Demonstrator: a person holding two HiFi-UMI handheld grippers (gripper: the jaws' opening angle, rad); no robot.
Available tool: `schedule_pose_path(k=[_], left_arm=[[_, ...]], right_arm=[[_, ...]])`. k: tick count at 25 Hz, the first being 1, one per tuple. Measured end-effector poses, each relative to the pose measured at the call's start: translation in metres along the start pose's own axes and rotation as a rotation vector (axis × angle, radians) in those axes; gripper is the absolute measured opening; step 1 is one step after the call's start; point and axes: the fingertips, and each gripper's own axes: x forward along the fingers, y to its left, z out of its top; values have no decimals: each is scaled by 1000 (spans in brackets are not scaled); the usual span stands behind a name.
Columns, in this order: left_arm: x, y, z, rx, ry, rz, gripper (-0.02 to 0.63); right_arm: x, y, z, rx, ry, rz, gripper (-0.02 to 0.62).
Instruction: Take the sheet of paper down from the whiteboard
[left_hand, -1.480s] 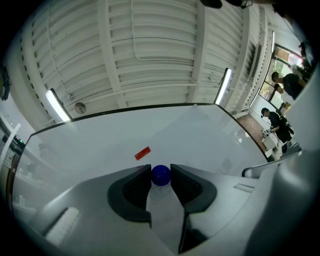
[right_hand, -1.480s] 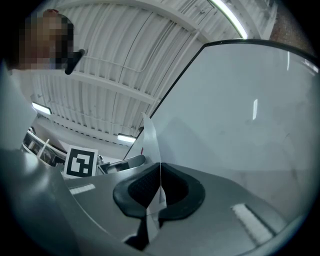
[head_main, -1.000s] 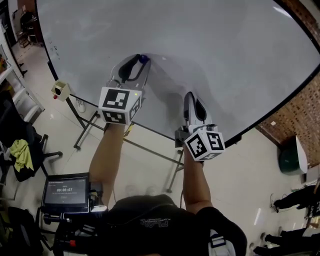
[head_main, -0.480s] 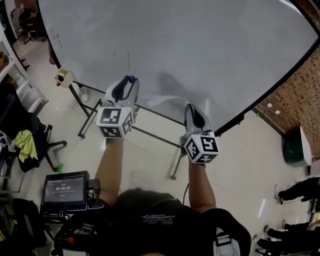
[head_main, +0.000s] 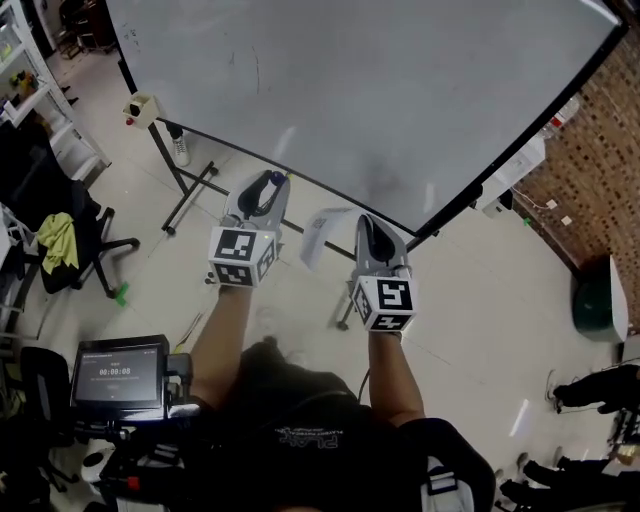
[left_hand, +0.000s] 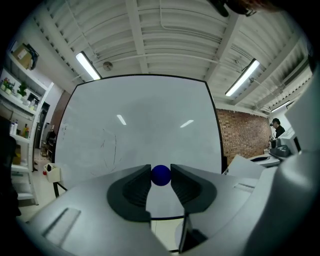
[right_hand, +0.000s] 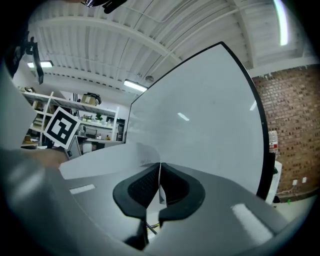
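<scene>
The whiteboard (head_main: 380, 90) stands in front of me on a wheeled frame. My left gripper (head_main: 272, 182) is shut on a small round blue magnet (head_main: 277, 179), which shows pinched between the pads in the left gripper view (left_hand: 160, 175). My right gripper (head_main: 362, 222) is shut on the edge of the white sheet of paper (head_main: 320, 232). The sheet hangs free of the board and curls off to the left of the jaws (right_hand: 110, 160). Both grippers point level, below the board's lower edge.
The board's stand legs (head_main: 190, 195) reach over the floor under the grippers. A small box (head_main: 140, 107) hangs at the board's left corner. A monitor (head_main: 118, 378) sits at my lower left, an office chair with a yellow-green cloth (head_main: 58, 240) at the left, a brick wall (head_main: 600, 170) at the right.
Both grippers have dropped and drawn back from the board's face to below its lower edge. The paper has come away with the right gripper; the magnet stays in the left.
</scene>
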Motion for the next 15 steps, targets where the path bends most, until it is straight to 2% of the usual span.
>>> schedule_pose_path(k=[6, 10, 15], left_arm=[[-15, 10, -22, 7, 27, 46, 123], [-26, 13, -15, 42, 16, 78, 123], [-38, 31, -2, 43, -1, 132, 123]], right_arm=[[7, 10, 2, 1, -33, 29, 14], [5, 15, 5, -12, -46, 35, 14], [9, 26, 10, -20, -57, 53, 14]])
